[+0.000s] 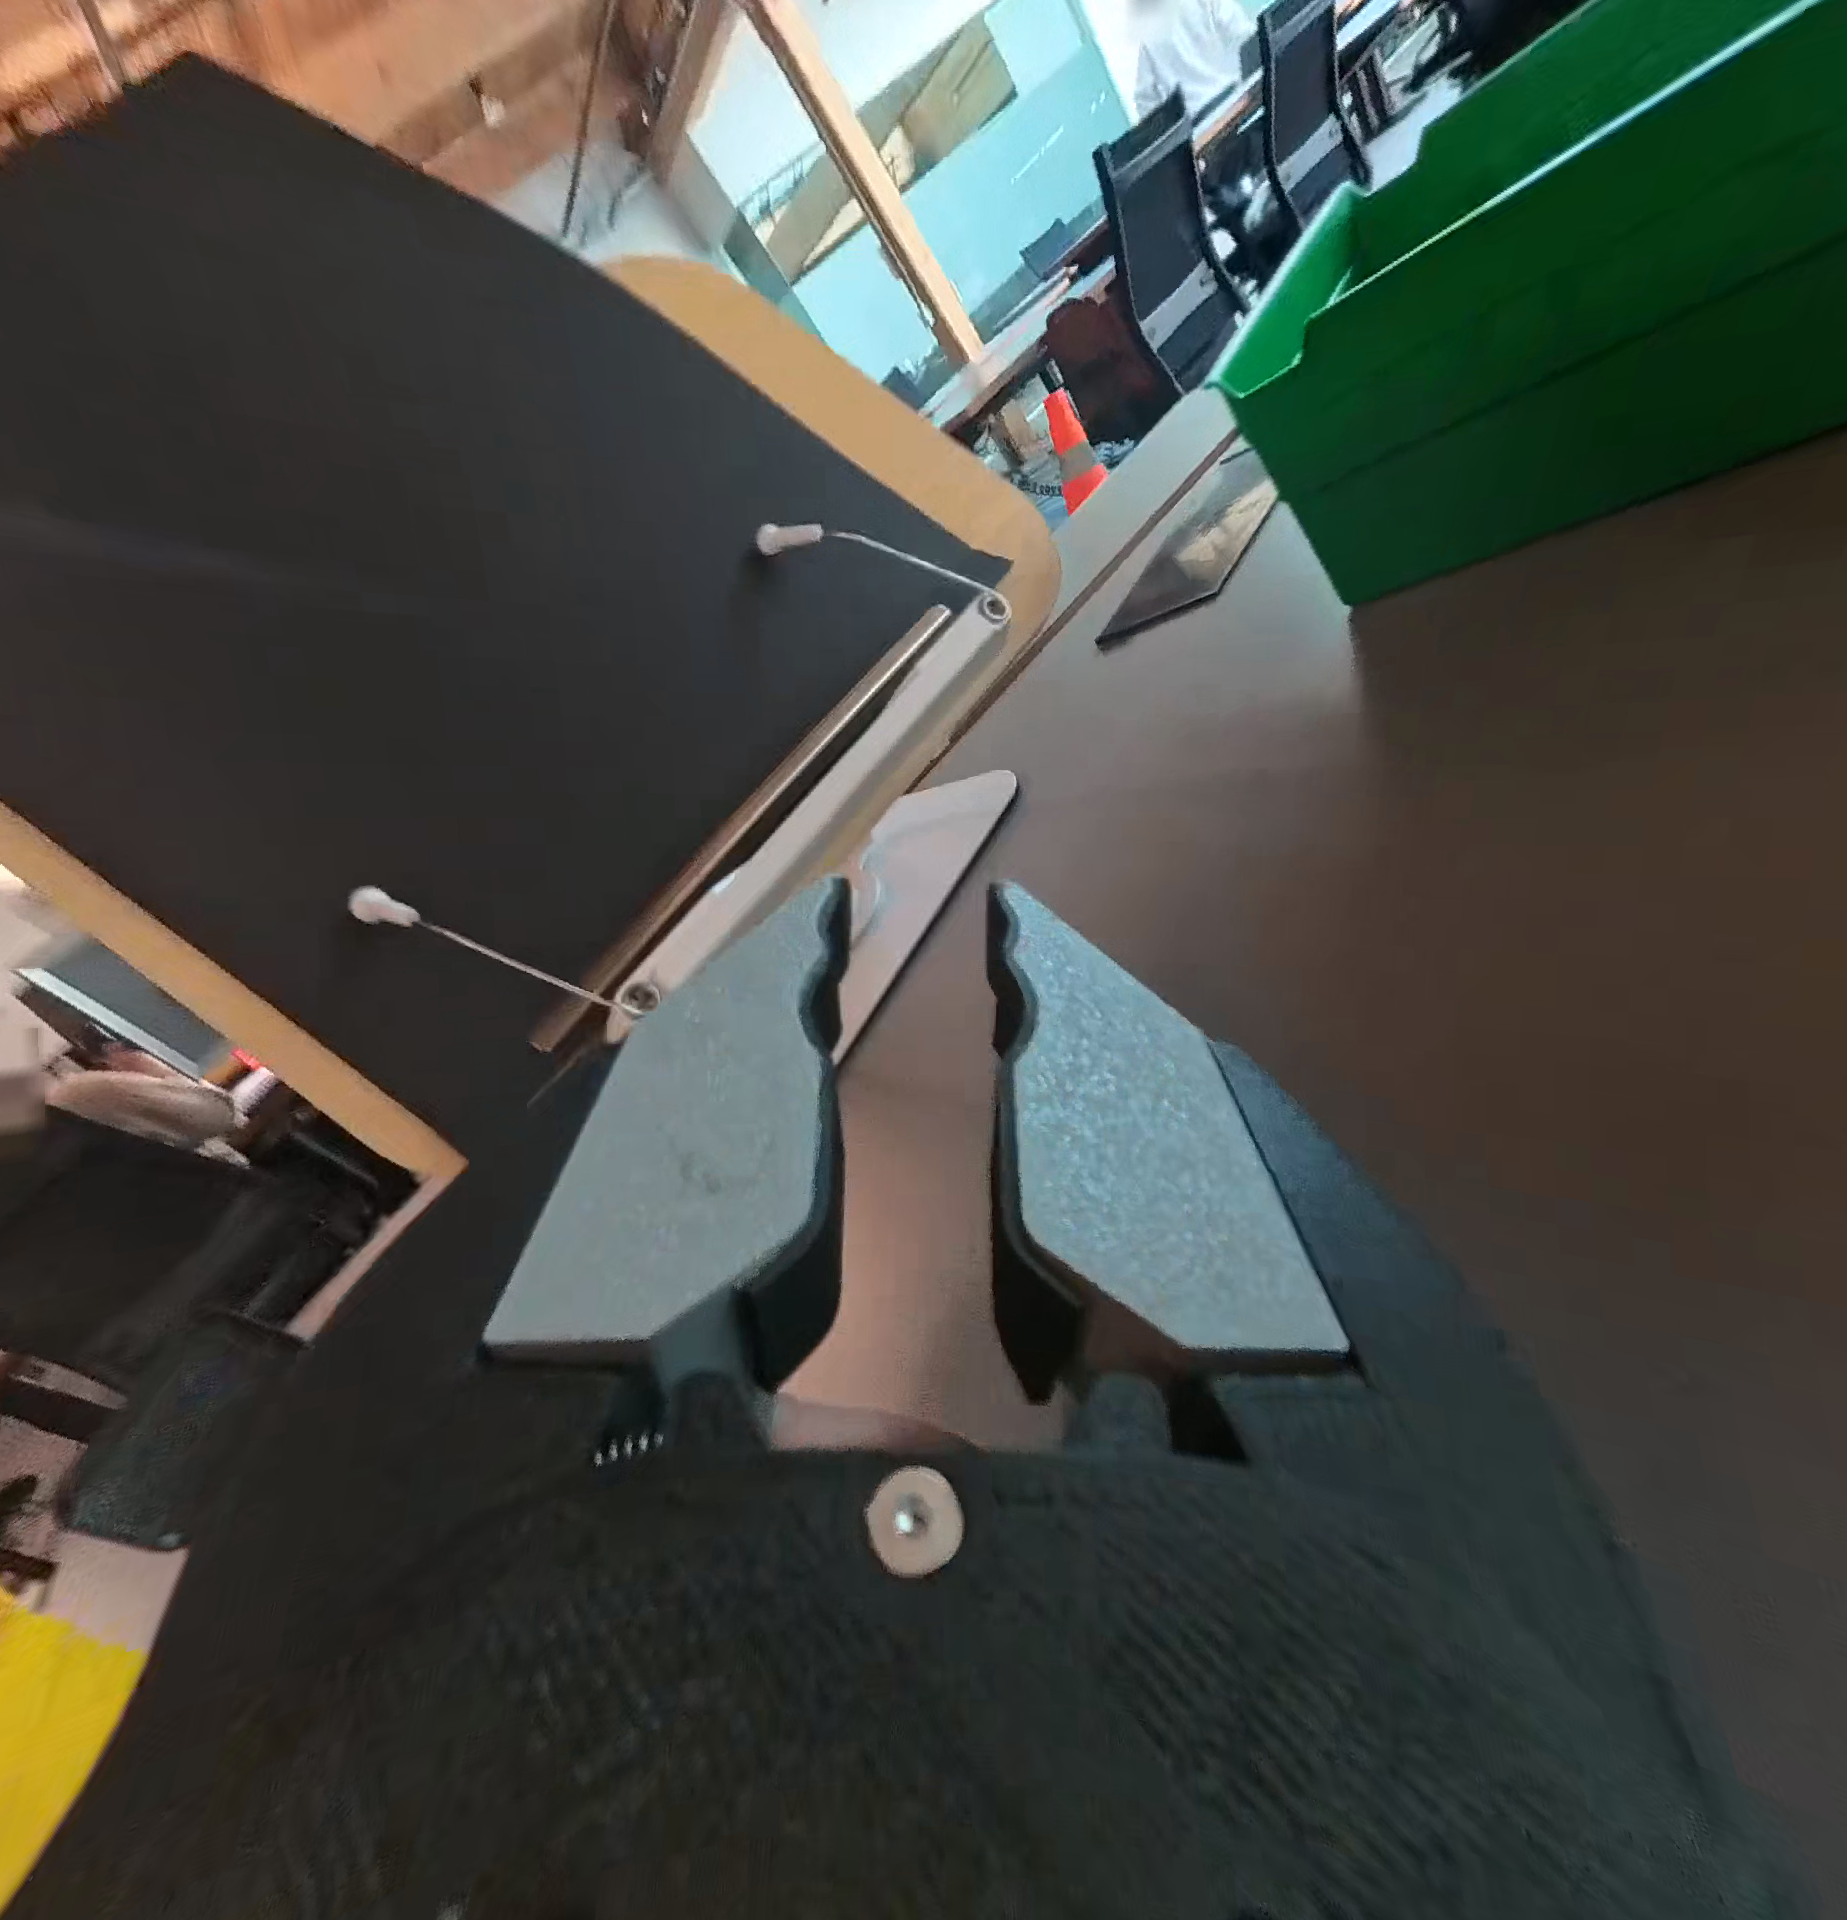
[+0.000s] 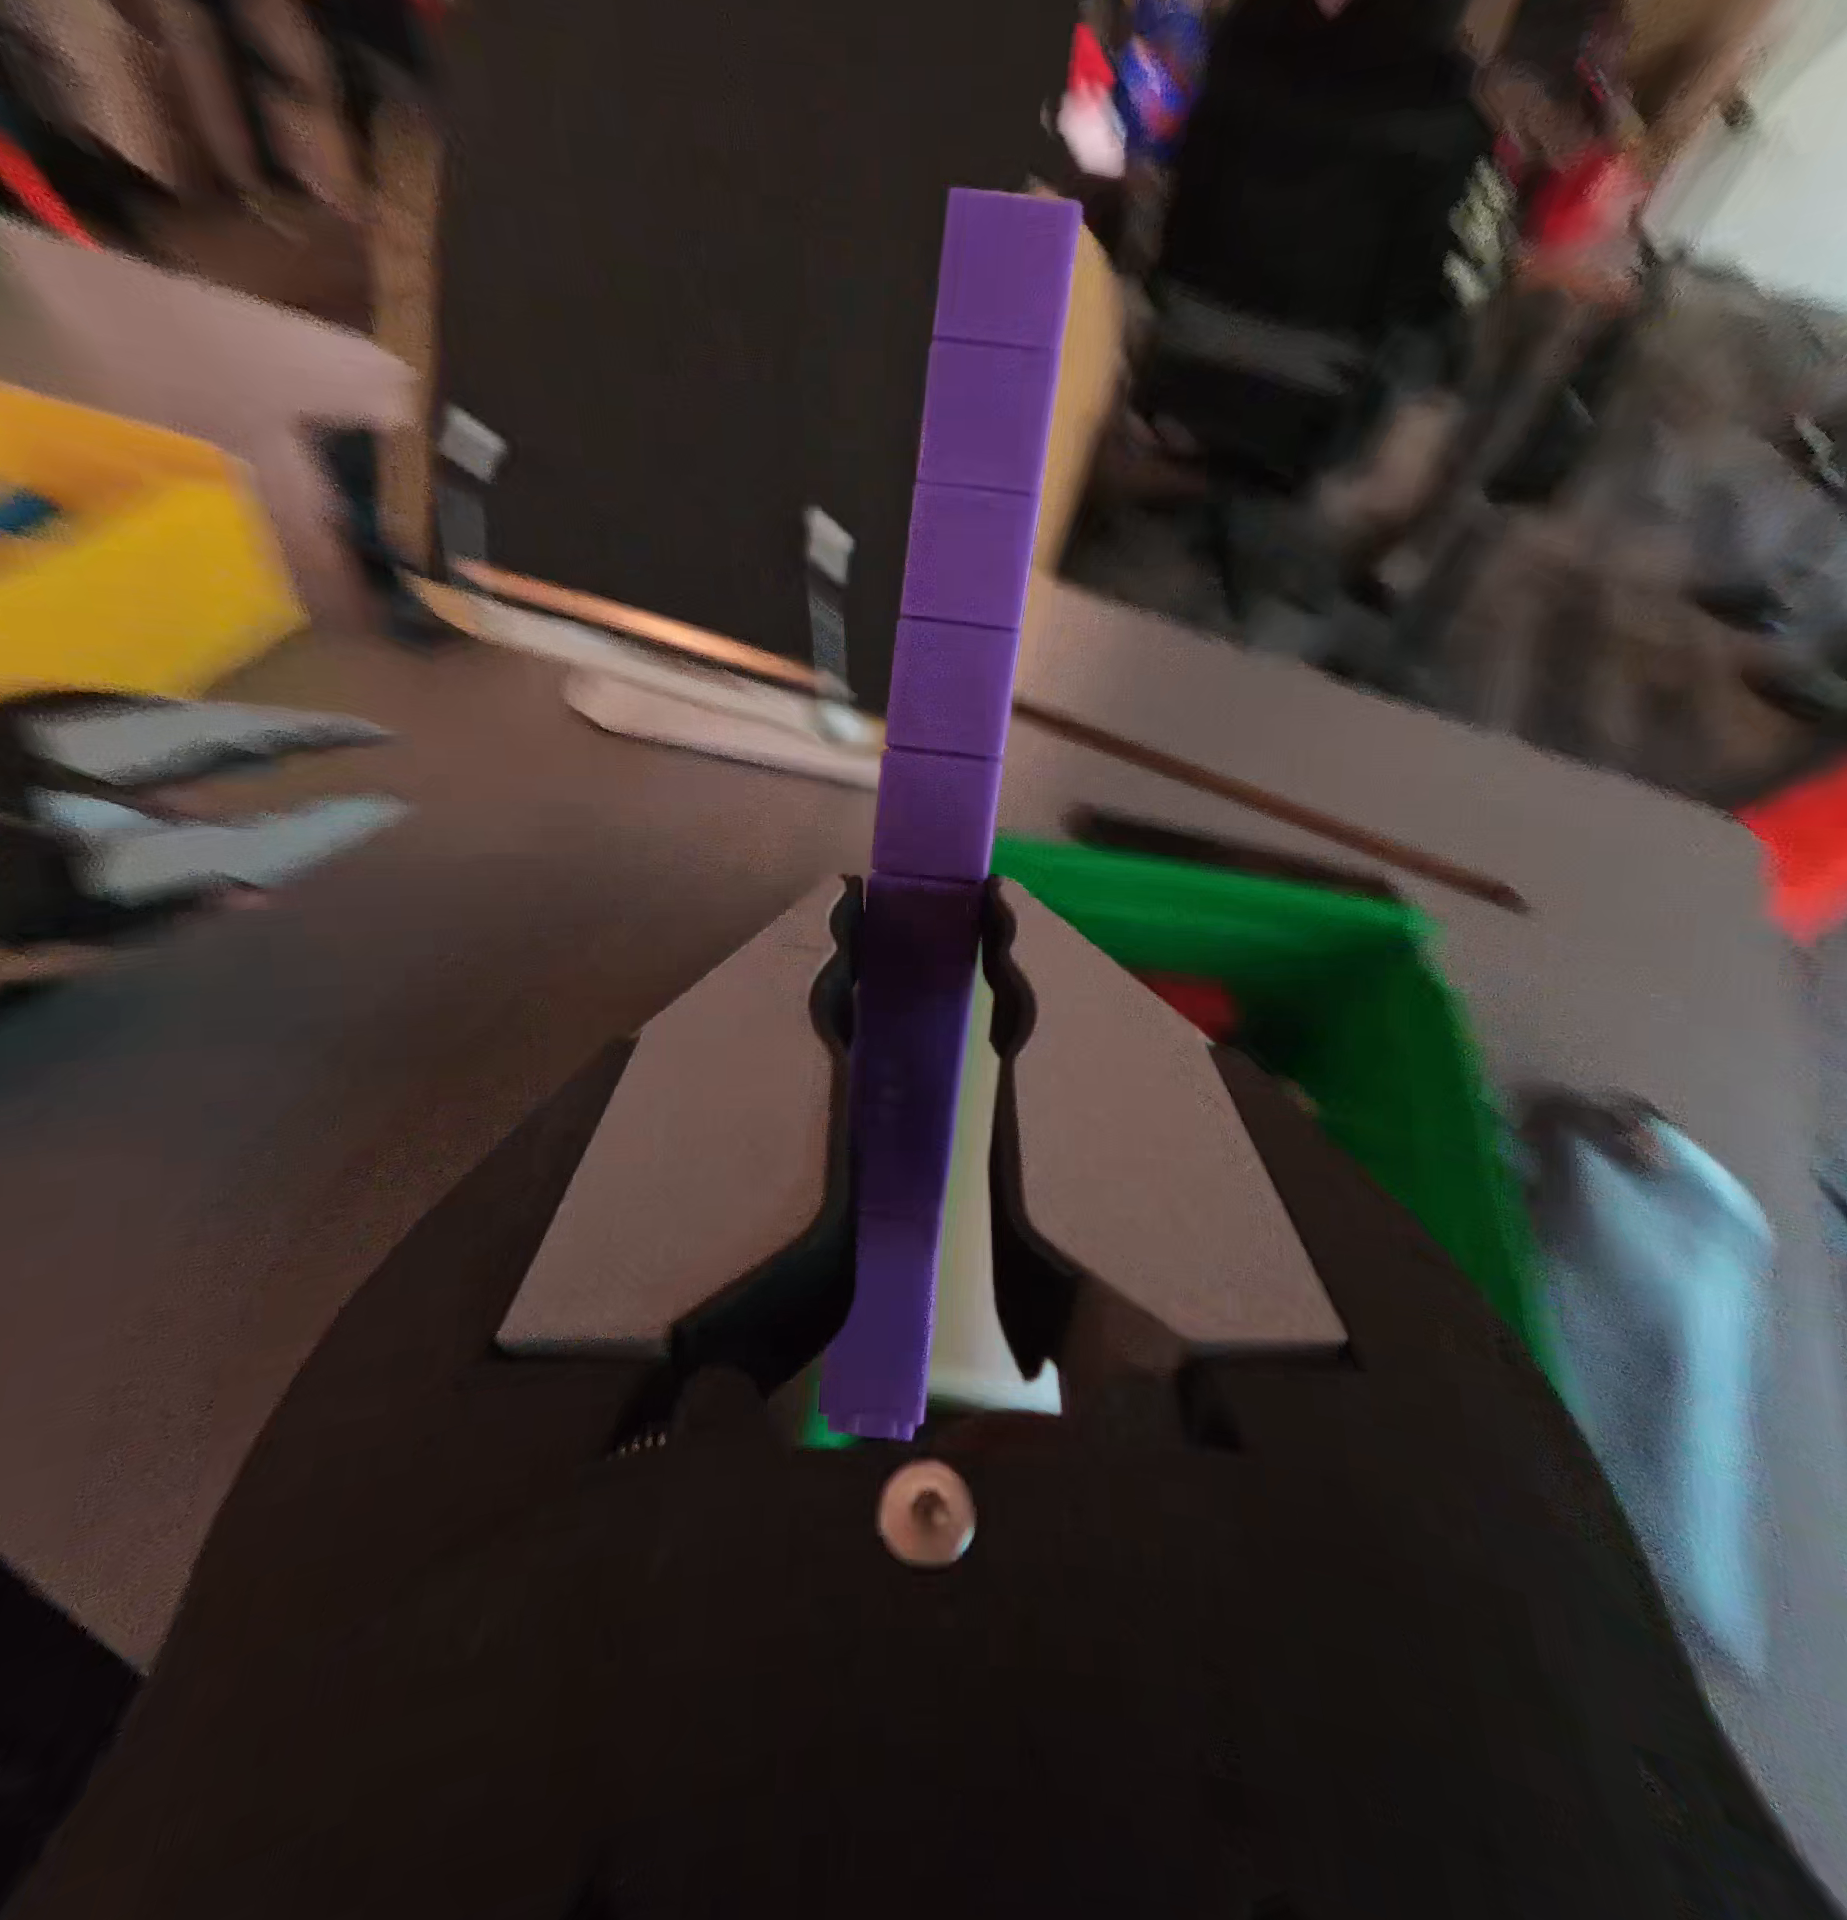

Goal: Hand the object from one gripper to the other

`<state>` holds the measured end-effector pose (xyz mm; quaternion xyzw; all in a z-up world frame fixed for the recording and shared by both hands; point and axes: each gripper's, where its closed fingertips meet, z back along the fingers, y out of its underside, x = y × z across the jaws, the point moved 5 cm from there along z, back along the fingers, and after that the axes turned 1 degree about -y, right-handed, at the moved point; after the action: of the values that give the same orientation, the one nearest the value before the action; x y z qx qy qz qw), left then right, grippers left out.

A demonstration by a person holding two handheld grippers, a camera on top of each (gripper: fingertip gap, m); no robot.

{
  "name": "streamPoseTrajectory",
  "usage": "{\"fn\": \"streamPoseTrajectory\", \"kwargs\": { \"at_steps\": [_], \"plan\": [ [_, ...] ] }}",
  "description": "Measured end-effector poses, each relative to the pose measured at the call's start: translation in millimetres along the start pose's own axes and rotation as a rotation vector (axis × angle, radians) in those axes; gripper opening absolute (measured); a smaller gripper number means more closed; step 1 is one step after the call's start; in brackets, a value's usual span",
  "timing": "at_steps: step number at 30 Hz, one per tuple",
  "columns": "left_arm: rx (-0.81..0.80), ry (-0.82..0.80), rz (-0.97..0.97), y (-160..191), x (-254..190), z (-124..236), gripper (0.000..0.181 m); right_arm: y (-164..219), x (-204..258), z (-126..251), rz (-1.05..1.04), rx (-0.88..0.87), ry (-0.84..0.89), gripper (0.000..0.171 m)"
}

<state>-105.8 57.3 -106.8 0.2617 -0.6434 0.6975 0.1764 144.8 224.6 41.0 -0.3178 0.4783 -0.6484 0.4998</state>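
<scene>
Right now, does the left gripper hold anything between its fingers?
No, the left gripper is open, and only the brown table shows in the gap between its fingers.

Green stacked trays (image 1: 1584,343) sit on the dark brown desk (image 1: 1521,935) beside a flat black plate (image 1: 1194,545), with a black divider panel (image 1: 379,540), an orange traffic cone (image 1: 1070,447) and office chairs (image 1: 1168,239) beyond.

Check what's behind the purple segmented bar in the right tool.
Behind the purple segmented bar, gripped in the right tool: a tall black panel and a pale flat base plate. The bar hides what's directly behind it.
</scene>
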Motion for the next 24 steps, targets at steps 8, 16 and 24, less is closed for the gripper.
{"fn": "streamPoseTrajectory", "kwargs": {
  "at_steps": [8,16,24],
  "plan": [
    [0.021,0.026,-0.041,1,-7,-1,0.023,117,-110,-33,0.039,0.595,0.172,0.019],
    [0.111,0.074,0.112,14,-5,-7,0.03,153,-106,-53,0.011,0.697,0.193,0.032],
    [0.205,0.092,0.291,28,4,-11,0.045,26,-5,-48,0.01,0.257,-0.032,0.063]
  ]
}}
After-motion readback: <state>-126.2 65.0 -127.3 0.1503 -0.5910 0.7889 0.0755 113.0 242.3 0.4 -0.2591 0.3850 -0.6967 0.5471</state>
